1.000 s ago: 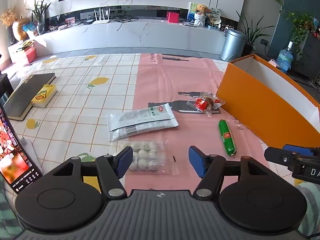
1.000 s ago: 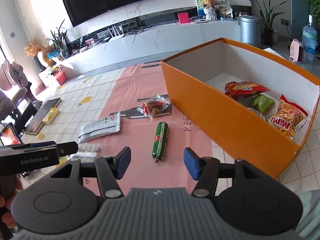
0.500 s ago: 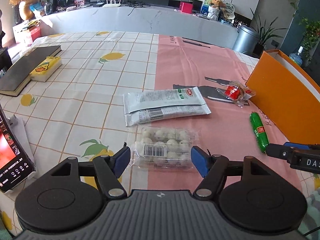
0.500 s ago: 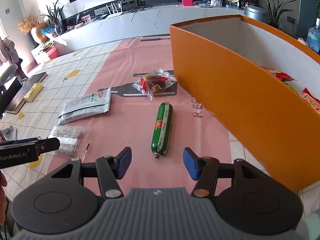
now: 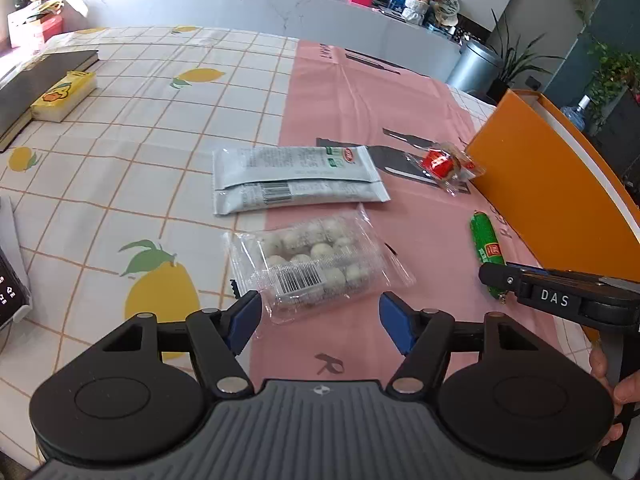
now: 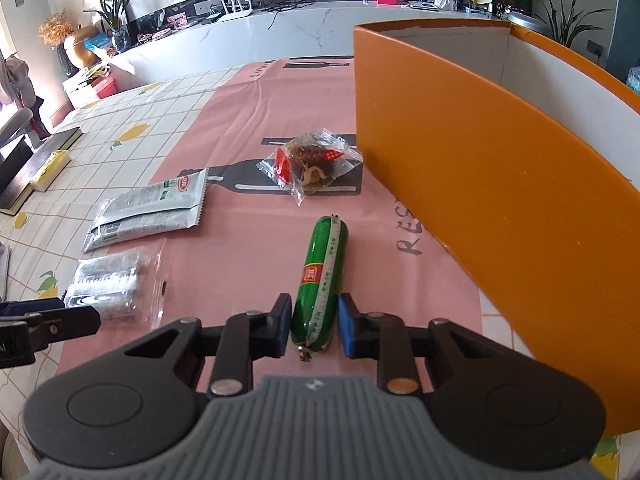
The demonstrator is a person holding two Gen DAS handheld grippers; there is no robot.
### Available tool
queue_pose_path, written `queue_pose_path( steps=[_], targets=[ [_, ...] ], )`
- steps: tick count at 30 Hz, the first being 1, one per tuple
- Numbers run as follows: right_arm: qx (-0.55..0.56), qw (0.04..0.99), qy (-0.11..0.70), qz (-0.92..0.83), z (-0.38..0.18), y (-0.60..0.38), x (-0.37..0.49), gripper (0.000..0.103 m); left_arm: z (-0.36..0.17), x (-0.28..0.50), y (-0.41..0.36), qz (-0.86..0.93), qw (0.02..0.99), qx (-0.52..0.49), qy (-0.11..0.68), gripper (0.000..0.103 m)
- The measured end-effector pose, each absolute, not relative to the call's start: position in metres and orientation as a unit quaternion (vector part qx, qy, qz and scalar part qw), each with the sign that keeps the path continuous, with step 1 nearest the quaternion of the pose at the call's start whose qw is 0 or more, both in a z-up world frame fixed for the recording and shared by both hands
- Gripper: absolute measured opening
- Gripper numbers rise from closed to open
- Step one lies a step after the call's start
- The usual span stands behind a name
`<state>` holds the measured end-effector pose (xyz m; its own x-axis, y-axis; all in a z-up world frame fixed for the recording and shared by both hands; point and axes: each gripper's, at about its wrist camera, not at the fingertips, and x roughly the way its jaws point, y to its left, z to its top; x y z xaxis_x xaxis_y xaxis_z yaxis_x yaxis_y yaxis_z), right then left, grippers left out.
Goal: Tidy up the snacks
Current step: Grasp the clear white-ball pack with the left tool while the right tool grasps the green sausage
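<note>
A dark book (image 5: 38, 76) with a yellow box (image 5: 64, 96) against it lies by the left edge of the table (image 5: 120, 184). Toward the middle, where the lemon-print cloth meets the pink cloth, two grey-white flat snack packets (image 5: 296, 178) lie stacked. Just nearer the camera sits a clear pack of small white balls (image 5: 316, 264). The left gripper (image 5: 320, 316) hangs over that pack's near end, its blue pads wide apart and touching nothing. Further right, a clear-wrapped snack with a red label (image 6: 310, 160) lies close to the wall of the orange box (image 6: 480, 184). The green sausage (image 6: 322, 280) lies on the pink cloth beside the box. The right gripper (image 6: 314, 330) is closing on the sausage's near end, which sits between the pads, with slim gaps visible either side.
</note>
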<state>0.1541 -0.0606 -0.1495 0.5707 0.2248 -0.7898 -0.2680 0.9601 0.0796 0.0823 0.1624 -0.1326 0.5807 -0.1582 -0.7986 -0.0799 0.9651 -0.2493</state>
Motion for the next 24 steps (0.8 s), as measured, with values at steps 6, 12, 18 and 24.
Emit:
queue_pose_path(
  steps=[6,12,18,24],
  targets=[
    [-0.016,0.882,0.450,0.141,-0.149,-0.071,0.141,0.022,-0.132,0.079,0.137,-0.068,0.873,-0.125,0.466,0.077],
    [-0.011,0.885,0.443,0.142,-0.148,-0.081,0.135,0.024,-0.126,0.076,0.119,-0.085,0.878,-0.095,0.461,0.076],
    [-0.023,0.893,0.424,0.148,-0.149,-0.077,0.139,0.035,-0.118,0.087,0.114,-0.061,0.897,0.019,0.437,0.085],
    [-0.022,0.899,0.414,0.139,-0.154,-0.077,0.148,0.046,-0.135,0.107,0.114,-0.078,0.888,0.089,0.444,0.087]
  ],
)
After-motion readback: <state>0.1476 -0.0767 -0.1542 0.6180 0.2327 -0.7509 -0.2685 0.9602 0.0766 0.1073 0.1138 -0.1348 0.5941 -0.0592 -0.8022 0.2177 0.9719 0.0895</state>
